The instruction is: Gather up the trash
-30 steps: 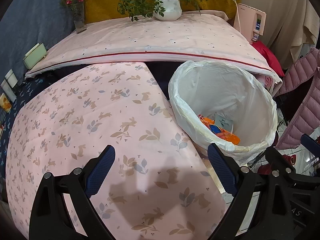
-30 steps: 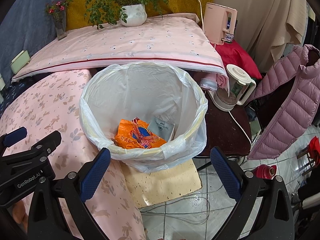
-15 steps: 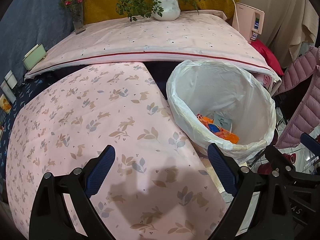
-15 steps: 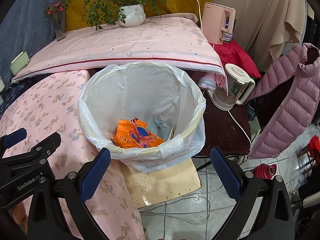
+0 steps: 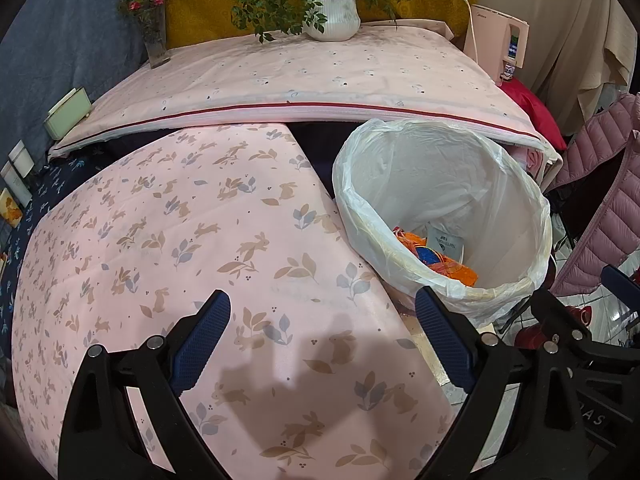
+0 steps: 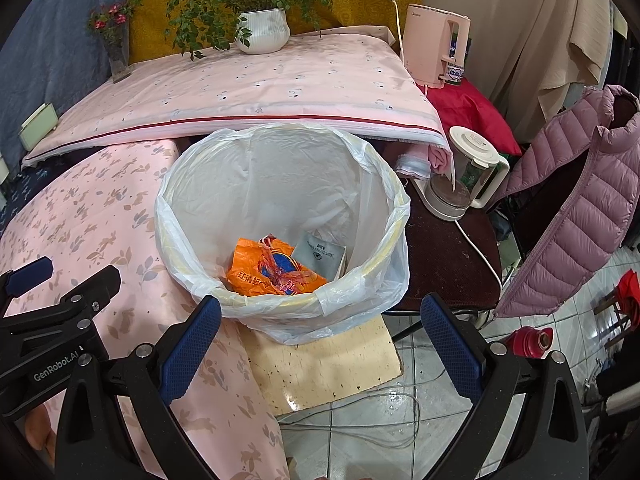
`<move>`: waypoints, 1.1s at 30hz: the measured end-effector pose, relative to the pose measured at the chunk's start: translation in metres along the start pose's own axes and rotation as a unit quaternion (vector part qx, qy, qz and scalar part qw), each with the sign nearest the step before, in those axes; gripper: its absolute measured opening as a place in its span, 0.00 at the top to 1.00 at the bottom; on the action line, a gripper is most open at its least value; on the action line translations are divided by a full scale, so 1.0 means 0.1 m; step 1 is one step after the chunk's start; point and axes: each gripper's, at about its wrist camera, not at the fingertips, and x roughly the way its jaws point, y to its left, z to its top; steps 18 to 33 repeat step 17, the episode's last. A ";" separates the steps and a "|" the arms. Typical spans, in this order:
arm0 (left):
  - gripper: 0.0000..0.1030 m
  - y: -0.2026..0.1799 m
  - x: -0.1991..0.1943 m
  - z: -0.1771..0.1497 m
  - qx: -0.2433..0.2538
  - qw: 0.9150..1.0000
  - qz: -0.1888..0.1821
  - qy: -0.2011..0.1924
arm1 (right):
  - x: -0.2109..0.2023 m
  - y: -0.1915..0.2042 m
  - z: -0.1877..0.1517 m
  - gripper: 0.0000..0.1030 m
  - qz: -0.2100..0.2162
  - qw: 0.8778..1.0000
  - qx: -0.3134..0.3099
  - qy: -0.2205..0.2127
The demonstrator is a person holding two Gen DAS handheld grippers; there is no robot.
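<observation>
A bin lined with a white plastic bag stands beside the pink table. Inside it lie an orange snack wrapper and a grey-white packet. My right gripper is open just in front of the bin's near rim, with nothing between its blue pads. Over the pink rabbit-print tablecloth, left of the bin, my left gripper is open and holds nothing. The left gripper's black frame shows at the left edge of the right wrist view.
A second table under a pale pink cloth carries a potted plant and a flower vase. A pink water dispenser, a kettle on a dark stool, a pink puffer jacket, a cardboard sheet and floor cables surround the bin.
Both grippers stay open and nearly still. The right wrist view has shifted slightly, so the bin sits a little closer and more central.
</observation>
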 end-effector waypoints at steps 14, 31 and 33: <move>0.14 0.04 0.02 0.01 -0.006 1.000 -0.007 0.005 | 0.01 -0.02 -0.01 0.07 -0.001 1.000 0.001 0.001; 0.13 0.06 0.02 0.01 -0.006 1.000 -0.011 0.005 | 0.00 -0.02 0.00 0.07 -0.002 1.000 0.001 0.000; 0.13 0.06 0.02 0.01 -0.006 1.000 -0.011 0.005 | 0.00 -0.02 0.00 0.07 -0.002 1.000 0.001 0.000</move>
